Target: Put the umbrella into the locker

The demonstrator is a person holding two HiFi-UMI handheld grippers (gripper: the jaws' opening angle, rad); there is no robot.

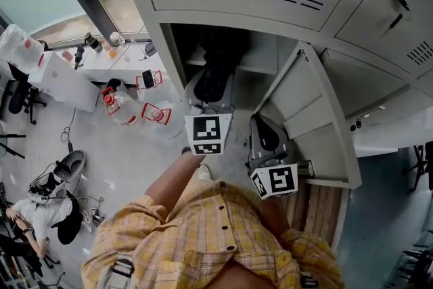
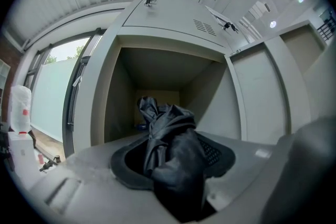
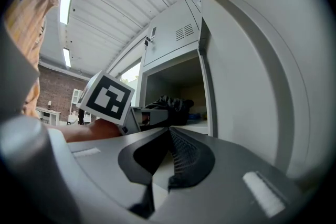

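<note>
**Umbrella at the locker mouth, not yet let go**

Umbrella point(image 2: 168, 128), folded and black, is clamped in my left gripper point(image 2: 173, 170). The fingers stand partly apart because the bunched fabric fills the space between them. I hold it level, pointing straight into the open compartment of the locker point(image 2: 105, 86). From the right gripper view its far end looks to be over the compartment floor, while the end I hold is outside.

I judge this to be the insertion step, roughly halfway through: the bundle is lined up and entering, but not set down.

Further right, my right gripper point(image 3: 169, 136) has its fingers together at the tips with nothing between them. It sits just beside the inner face of the open door point(image 1: 318, 125); I cannot tell whether it touches.

Next I should push the left gripper deeper, lower the bundle onto the floor, spread the fingers and back out without dragging fabric along.
</note>
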